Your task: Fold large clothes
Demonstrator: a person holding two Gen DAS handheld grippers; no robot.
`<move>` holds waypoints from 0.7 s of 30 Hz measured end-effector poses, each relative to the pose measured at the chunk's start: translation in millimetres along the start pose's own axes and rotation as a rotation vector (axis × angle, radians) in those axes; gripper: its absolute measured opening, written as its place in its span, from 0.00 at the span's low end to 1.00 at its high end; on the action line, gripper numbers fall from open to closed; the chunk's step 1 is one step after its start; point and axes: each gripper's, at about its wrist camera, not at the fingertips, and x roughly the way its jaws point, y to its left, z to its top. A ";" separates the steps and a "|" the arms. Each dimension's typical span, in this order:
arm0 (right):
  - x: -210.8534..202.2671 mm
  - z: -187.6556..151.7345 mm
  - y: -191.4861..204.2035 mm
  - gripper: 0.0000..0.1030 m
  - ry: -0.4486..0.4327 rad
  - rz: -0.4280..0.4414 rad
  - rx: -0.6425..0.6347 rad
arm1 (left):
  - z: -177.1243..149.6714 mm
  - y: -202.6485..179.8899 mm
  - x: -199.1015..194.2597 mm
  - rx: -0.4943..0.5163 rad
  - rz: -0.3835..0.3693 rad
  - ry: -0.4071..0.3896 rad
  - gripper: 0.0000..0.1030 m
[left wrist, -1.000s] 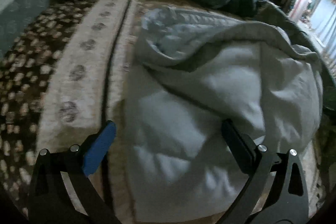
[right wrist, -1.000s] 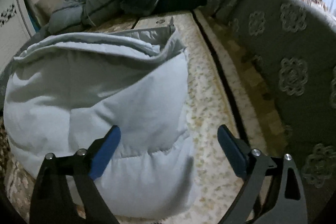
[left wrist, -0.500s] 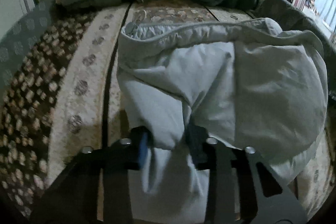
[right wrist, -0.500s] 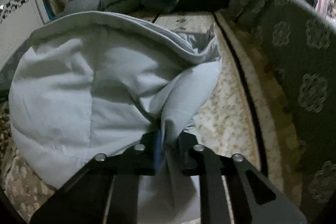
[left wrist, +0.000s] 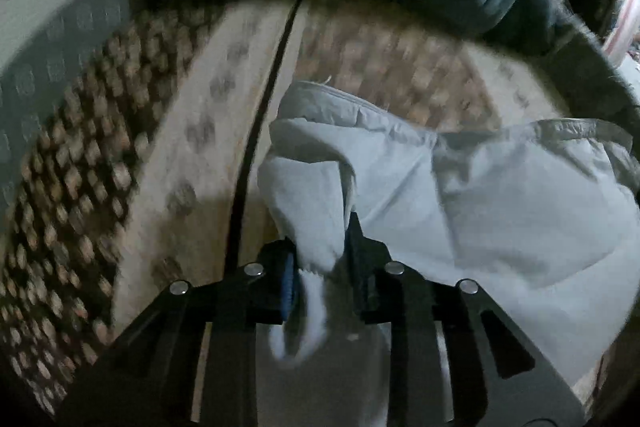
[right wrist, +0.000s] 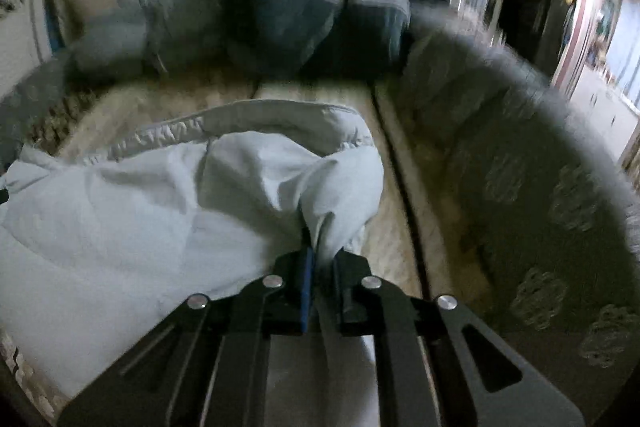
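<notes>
Both of our grippers are pinching the same garment. Our left gripper [left wrist: 320,263] has its black jaws, one faced with a blue pad, clamped on a bunched fold at one near corner of the pale blue-grey padded jacket [left wrist: 500,211]. Our right gripper [right wrist: 322,259] is pressed almost fully together on a thinner fold at the jacket's [right wrist: 120,227] other near corner. The left jaws have just closed onto the cloth.

The jacket lies in a puffy heap on the beige patterned bed cover [left wrist: 192,147], near the cover's front edge, beside a dark line running down the cover. Its ribbed hem band [right wrist: 168,139] arcs across the far side of the heap. A pile of dark blue and grey clothes [right wrist: 272,27] sits along the far edge.

We judge the jacket soft, light and springy, with a smooth shell that could slip from a shallow pinch. Seams and the hem band look like the firmest places to take hold.

No brand, label or writing can be read; both views are blurred.
</notes>
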 end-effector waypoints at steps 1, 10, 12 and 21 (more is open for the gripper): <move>14.4 -7.5 1.3 0.08 0.048 -0.003 0.002 | -4.9 2.2 13.0 -0.013 -0.005 0.026 0.26; 37.8 -46.7 -23.9 0.12 0.181 0.114 0.150 | -48.7 25.4 24.5 -0.068 -0.042 0.090 0.32; 31.4 -43.1 -26.3 0.19 0.184 0.127 0.142 | -47.3 19.9 11.4 -0.033 0.018 0.070 0.42; -36.5 -30.0 -43.3 0.82 0.035 0.175 0.161 | -34.9 1.7 -43.0 0.013 0.118 -0.022 0.94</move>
